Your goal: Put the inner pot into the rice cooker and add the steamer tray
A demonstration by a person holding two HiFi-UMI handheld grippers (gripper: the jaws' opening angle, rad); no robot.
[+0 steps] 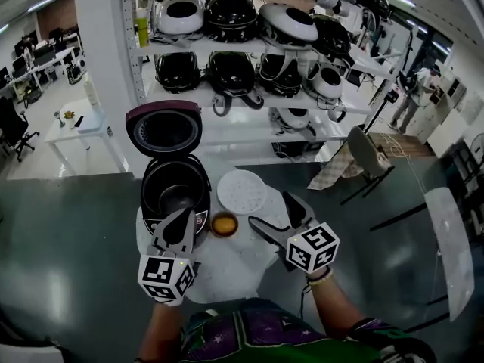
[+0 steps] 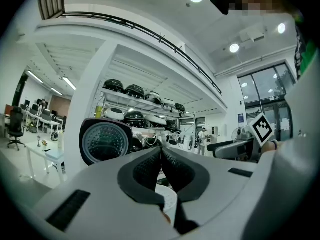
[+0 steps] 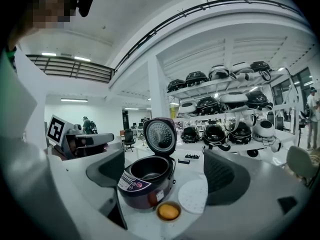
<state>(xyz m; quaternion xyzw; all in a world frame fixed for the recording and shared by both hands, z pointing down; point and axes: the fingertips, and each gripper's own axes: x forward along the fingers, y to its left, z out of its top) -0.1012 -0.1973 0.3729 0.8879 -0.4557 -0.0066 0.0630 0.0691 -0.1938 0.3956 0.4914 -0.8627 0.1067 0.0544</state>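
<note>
The dark maroon rice cooker [image 1: 175, 193] stands open on the small white table [image 1: 227, 271] with its lid [image 1: 163, 129] raised. A dark inner pot [image 3: 149, 168] sits inside the cooker [image 3: 146, 180]. To its right the white perforated steamer tray [image 1: 241, 190] lies flat on the table, also in the right gripper view [image 3: 194, 195]. My left gripper [image 1: 184, 219] is shut and empty, hovering over the cooker's front edge. My right gripper [image 1: 277, 213] is open and empty, just right of the tray's near edge. In the left gripper view the shut gripper [image 2: 161, 156] hides most of the table.
A small bowl holding something orange [image 1: 224, 224] sits in front of the tray and cooker. Behind the table, white shelves [image 1: 249, 48] carry several rice cookers. A chair [image 1: 368, 154] stands to the right, a white desk [image 1: 74, 129] to the left.
</note>
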